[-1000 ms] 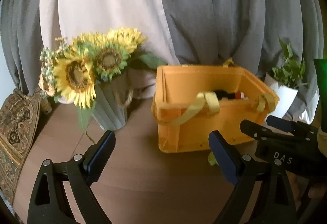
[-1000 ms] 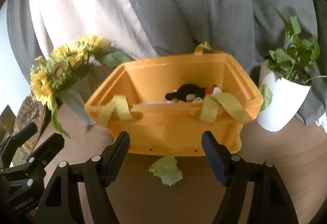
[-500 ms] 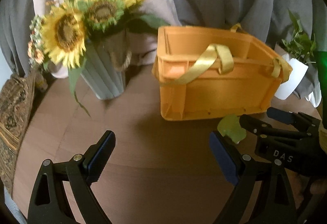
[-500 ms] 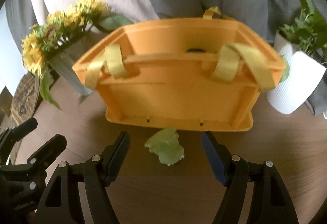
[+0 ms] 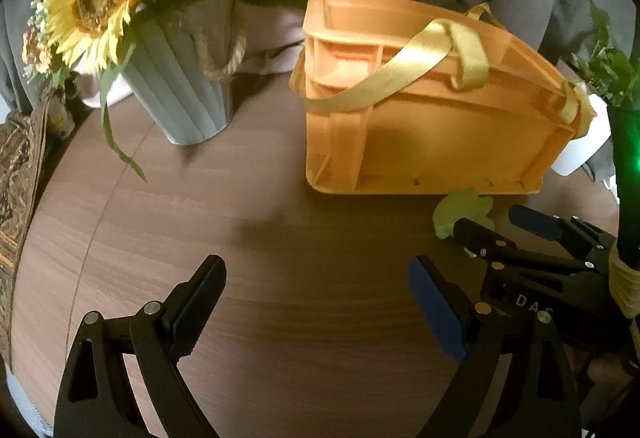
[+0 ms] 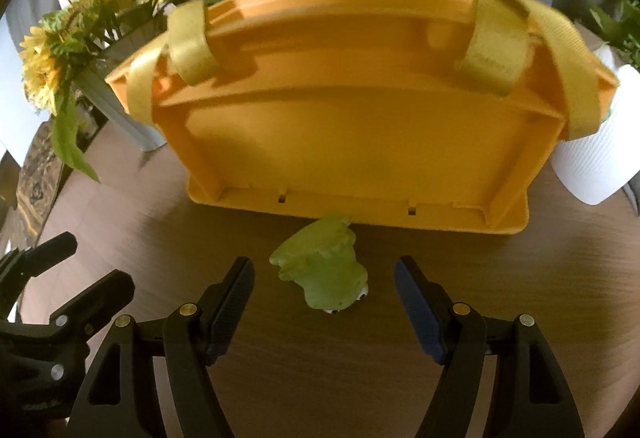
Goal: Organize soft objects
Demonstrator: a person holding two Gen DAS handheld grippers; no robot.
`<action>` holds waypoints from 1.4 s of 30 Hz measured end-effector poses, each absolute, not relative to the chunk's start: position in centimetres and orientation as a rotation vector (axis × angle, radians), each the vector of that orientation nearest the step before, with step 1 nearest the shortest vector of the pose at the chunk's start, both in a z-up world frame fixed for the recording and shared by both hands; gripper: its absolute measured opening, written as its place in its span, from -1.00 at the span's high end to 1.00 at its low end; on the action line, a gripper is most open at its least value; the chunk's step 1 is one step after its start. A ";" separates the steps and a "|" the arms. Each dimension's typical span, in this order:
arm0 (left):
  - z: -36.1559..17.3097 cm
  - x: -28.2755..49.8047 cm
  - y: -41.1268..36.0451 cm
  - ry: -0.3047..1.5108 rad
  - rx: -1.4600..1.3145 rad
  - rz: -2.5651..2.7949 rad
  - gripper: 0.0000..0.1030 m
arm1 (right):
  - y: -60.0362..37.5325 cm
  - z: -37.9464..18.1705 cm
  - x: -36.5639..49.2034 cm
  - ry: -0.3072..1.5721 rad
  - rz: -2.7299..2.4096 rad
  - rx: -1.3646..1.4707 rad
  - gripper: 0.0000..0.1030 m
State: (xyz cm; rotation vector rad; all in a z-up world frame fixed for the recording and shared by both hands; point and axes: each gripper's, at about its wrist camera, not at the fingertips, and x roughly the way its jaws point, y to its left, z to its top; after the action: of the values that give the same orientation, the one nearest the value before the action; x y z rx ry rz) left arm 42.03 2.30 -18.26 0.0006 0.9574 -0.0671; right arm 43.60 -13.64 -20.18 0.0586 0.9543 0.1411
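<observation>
Wooden table (image 6: 520, 278), green frog toy (image 6: 324, 270) between wide-open right gripper (image 6: 324, 280), left gripper (image 5: 316, 286) agape, empty

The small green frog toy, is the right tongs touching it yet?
Apart. The right wrist view shows the soft green frog toy lying on the brown wooden table between the open right tongs, with bare table visible on both sides before each finger.

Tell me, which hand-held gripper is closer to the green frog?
Right. The right hand-held gripper is open with the frog between its fingers; the left hand-held gripper is off to the frog's left.
</observation>
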 end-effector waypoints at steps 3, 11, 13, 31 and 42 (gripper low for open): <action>-18.9 42.4 2.3 0.978 -0.005 -0.055 -0.82 | -13.5 -20.9 44.1 0.962 0.141 0.048 -0.42; -19.8 43.0 2.2 1.006 0.001 -0.048 -0.82 | -13.1 -22.1 44.8 0.971 0.156 0.027 -0.32; -19.9 43.2 2.2 1.009 0.002 -0.048 -0.82 | -13.1 -22.3 45.0 0.976 0.169 0.035 -0.29; -19.4 43.2 2.3 0.993 -0.007 -0.060 -0.82 | -13.7 -21.9 44.6 0.962 0.181 0.040 0.09; -17.5 41.8 2.2 0.937 -0.010 -0.076 -0.82 | -13.5 -18.8 42.3 0.900 0.154 0.040 0.09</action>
State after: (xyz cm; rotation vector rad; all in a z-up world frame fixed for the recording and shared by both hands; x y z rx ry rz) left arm 41.84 2.16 -17.50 -0.0096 0.9375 -0.0765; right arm 42.29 -13.47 -18.80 0.0401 0.8998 0.1545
